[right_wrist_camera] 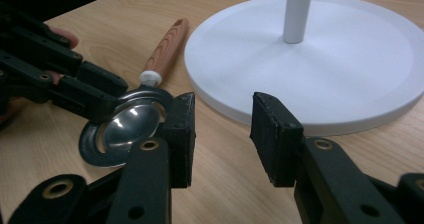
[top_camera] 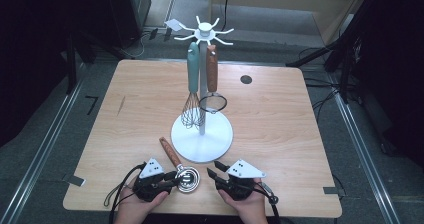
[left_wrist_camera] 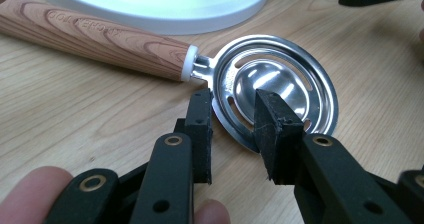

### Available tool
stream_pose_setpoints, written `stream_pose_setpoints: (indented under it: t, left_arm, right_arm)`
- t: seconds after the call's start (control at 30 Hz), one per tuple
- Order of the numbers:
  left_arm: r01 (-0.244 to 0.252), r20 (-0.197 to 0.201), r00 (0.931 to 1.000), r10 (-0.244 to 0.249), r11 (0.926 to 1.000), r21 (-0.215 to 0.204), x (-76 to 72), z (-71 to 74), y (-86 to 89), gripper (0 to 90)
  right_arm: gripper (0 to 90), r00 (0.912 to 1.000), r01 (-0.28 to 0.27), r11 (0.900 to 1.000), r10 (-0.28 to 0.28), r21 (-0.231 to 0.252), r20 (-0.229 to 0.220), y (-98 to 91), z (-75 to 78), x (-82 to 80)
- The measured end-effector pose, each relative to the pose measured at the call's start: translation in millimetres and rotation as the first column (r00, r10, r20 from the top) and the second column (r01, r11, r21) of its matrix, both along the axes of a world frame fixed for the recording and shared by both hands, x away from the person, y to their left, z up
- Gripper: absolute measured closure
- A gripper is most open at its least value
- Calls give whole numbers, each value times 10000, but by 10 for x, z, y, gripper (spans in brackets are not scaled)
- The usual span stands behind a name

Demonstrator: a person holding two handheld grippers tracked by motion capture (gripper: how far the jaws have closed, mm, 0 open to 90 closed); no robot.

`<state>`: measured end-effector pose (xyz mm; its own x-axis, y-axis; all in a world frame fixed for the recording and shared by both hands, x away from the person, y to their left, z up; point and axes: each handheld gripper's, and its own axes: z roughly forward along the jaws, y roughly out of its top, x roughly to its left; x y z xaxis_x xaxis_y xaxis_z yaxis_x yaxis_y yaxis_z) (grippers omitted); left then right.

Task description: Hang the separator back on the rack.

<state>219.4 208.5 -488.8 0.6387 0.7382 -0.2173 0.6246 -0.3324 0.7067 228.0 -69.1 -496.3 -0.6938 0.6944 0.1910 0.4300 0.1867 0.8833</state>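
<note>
Straddling the separator's (left_wrist_camera: 272, 86) rim, the left gripper (left_wrist_camera: 232, 129) seems not yet clamped; right gripper (right_wrist_camera: 220, 134) part-open, empty; next, pinch and lift toward the rack (top_camera: 202, 134).

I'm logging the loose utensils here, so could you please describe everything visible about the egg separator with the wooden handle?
The egg separator lies flat on the wooden table, just in front of the white stand base. Its shiny, round metal head has a central cup ringed by curved slots; a white collar joins it to a wood-grain handle with faint lettering, angled away to the left. The left tongs straddle the head's near rim.

Table (top_camera: 280, 119) (stand (top_camera: 202, 139), separator (top_camera: 181, 171))
</note>
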Motion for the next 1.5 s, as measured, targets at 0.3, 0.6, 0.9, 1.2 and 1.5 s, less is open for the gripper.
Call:
stream_pose_setpoints:
  t: [0.3, 0.6, 0.9, 1.2, 1.5]
  left_arm:
    - [363, 0, 9993, -363, 9993, -71, 12, -12, -120, 724]
    - [802, 80, 9968, -800, 9963, -301, 13, -18, -293, 709]
    - [738, 877, 9938, -680, 9952, -645, -64, 85, -105, 701]
    - [-529, 959, 9934, 628, 9933, -1024, 13, 126, 360, 681]
    - [-1471, 846, 9838, 1581, 9814, -1235, 100, 107, 538, 653]
  right_arm:
    - [673, 9978, -83, 9999, 75, -123, -653, 15, -39, -45]
    - [625, 9914, 23, 9990, -82, -456, -1308, 73, -44, -75]
    - [629, 9877, 83, 9922, -276, -1245, -1539, 160, -75, -50]
    - [611, 9898, 164, 9854, -400, -1694, -1368, 50, -74, 20]
    - [603, 9870, 889, 9785, -1117, -1862, -1158, -165, -66, 87]
